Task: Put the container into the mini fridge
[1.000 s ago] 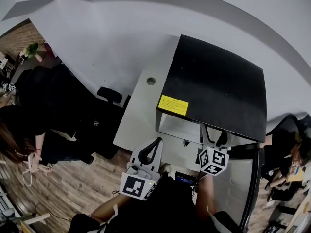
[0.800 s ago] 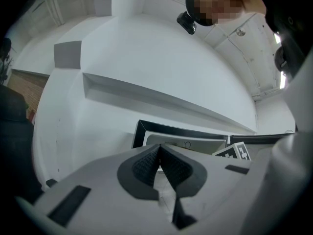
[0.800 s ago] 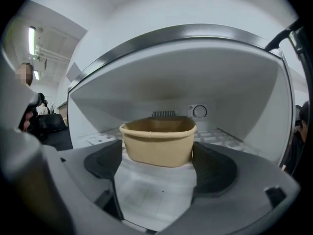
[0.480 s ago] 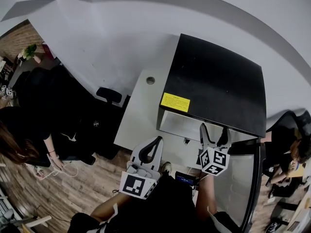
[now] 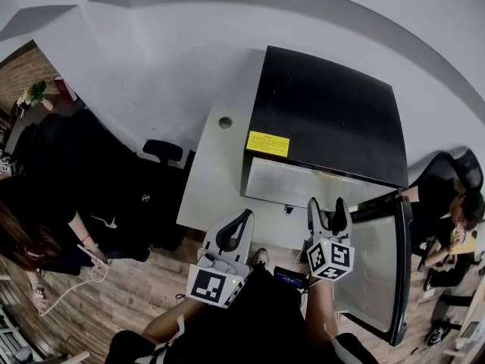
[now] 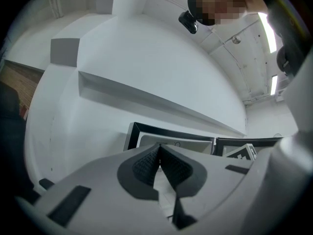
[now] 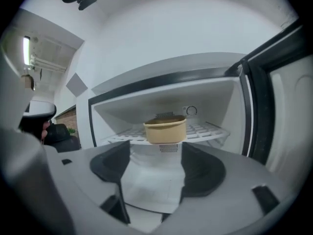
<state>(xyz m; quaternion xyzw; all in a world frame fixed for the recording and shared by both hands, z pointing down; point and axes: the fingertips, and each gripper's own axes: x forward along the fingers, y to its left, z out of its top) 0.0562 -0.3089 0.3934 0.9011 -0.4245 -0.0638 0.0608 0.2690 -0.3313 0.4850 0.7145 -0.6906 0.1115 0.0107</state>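
A tan round container (image 7: pixel 165 129) stands on the white wire shelf (image 7: pixel 208 129) inside the black mini fridge (image 5: pixel 326 112), whose door (image 5: pixel 371 271) hangs open to the right. My right gripper (image 5: pixel 327 207) is just in front of the fridge opening. In the right gripper view the container lies beyond my right gripper (image 7: pixel 155 155), apart from it. Its jaws are closing with nothing between them. My left gripper (image 5: pixel 244 220) is held low at the left, shut and empty; in the left gripper view my left gripper (image 6: pixel 159 153) has its pads touching.
The fridge sits on a white desk (image 5: pixel 208 173) with a cable hole (image 5: pixel 225 122). A black chair (image 5: pixel 163 150) and a person in black (image 5: pixel 68 203) are to the left. Another person (image 5: pixel 447 218) sits at the right, past the door. The floor is wood.
My right gripper has drawn back a little from the fridge opening and its fingers stand closer together. The left gripper has barely moved. The person at left shifted a white cable.
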